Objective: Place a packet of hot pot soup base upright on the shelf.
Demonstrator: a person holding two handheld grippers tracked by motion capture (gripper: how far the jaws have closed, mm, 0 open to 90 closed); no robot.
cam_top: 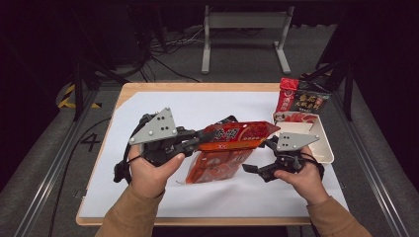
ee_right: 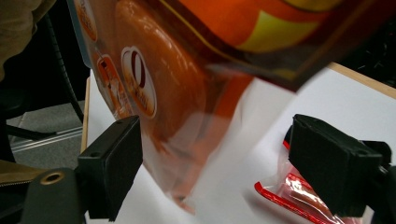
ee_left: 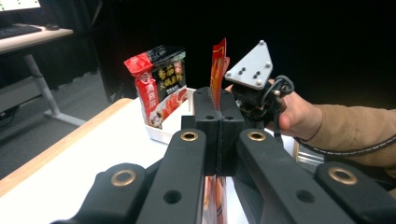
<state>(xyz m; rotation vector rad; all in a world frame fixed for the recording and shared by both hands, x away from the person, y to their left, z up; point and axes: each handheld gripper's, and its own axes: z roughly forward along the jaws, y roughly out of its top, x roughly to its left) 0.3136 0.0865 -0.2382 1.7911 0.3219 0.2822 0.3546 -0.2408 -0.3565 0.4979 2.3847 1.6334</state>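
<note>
A glossy orange-red plastic sauce pouch (cam_top: 237,136) is held off the white-covered wooden table (cam_top: 212,106), over its middle, pinched at one flat sealed edge by the left gripper (cam_top: 201,138), whose jaws are pressed tight on the film. In the left gripper view the pouch edge (ee_left: 218,70) is seen rising thin and upright from between the closed pads. The right gripper (cam_top: 261,157) is spread wide and grasps nothing; in the right gripper view the free end of the pouch (ee_right: 187,93) hangs between its black rubbery pads (ee_right: 114,161) without being touched.

The step in hand is judged to be a handover or a two-handed hold, with a second grip being prepared. The next move calls for the open jaws to be brought up to the slack, slippery film and closed on a seam rather than the bulging middle.

A second, similar pouch (cam_top: 212,165) lies flat on the sheet below, near the table's near edge. At the far right corner a shallow white rectangular tray (cam_top: 323,145) is set, and a red-and-black printed packet (cam_top: 301,101) stands at its far end.
</note>
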